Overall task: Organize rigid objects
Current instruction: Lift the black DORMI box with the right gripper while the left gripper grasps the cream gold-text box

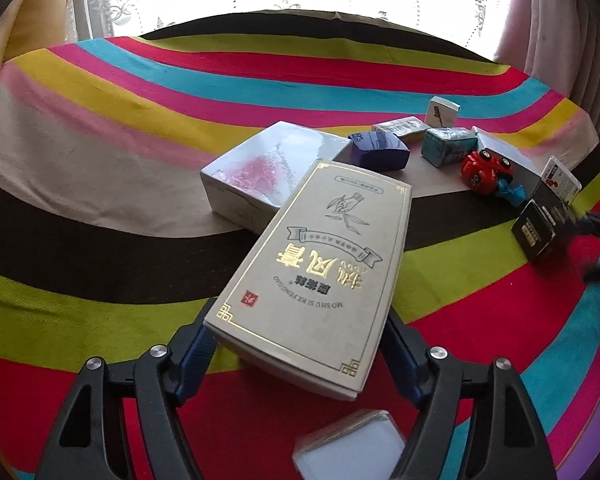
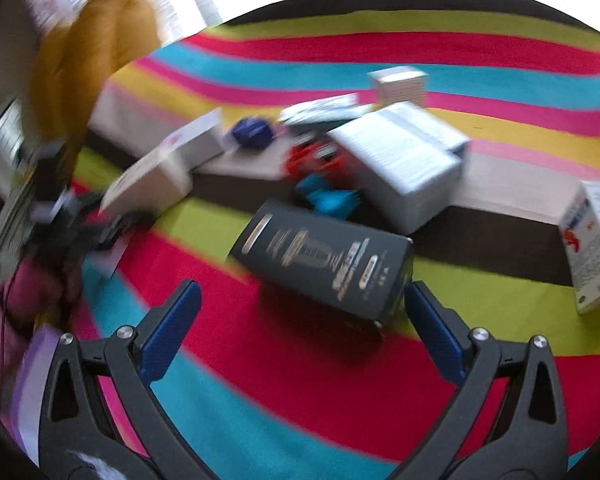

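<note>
My left gripper (image 1: 300, 344) is shut on a long grey box with gold Chinese lettering (image 1: 320, 260) and holds it above the striped cloth, its far end over a white glossy box (image 1: 272, 168). In the blurred right wrist view, my right gripper (image 2: 302, 312) is open, and a black box with gold print (image 2: 324, 260) lies just ahead between the fingers, untouched. The black box also shows in the left wrist view (image 1: 536, 232). The grey box shows at the left of the right wrist view (image 2: 148, 180).
A dark blue box (image 1: 380, 148), a teal box (image 1: 448, 144), small white boxes (image 1: 442, 110), a red toy car (image 1: 486, 170) and a blue toy (image 1: 510, 192) lie behind. A white medicine box (image 2: 592, 240) stands at right, a large white box (image 2: 404, 164) ahead, a small clear-topped box (image 1: 348, 448) below.
</note>
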A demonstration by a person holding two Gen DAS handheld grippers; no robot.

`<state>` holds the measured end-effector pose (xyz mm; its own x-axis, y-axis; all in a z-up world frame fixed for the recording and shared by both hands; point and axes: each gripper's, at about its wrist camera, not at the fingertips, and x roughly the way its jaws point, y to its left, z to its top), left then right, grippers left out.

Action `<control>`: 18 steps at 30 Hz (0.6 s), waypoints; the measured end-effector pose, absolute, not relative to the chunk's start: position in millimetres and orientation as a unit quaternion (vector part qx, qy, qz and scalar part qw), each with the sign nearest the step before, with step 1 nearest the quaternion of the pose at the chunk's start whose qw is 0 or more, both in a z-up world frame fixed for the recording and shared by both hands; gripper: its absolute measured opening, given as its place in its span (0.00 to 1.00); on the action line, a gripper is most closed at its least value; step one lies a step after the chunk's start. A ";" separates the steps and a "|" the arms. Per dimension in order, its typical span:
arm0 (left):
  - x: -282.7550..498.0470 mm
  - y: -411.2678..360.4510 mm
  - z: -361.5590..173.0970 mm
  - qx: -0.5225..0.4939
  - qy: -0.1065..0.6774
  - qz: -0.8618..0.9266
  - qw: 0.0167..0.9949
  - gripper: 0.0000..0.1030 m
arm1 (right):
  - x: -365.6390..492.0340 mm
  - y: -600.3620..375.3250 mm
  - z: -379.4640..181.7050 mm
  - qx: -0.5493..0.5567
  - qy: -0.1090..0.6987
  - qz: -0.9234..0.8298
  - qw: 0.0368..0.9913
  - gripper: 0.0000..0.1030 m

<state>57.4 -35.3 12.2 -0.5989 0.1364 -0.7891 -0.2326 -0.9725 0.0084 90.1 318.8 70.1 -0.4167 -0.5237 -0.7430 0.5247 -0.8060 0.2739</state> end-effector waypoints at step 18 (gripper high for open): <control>58.2 -39.0 13.6 -0.437 0.052 0.893 0.098 0.79 | 89.5 291.9 61.0 0.429 0.155 -0.846 0.276 0.77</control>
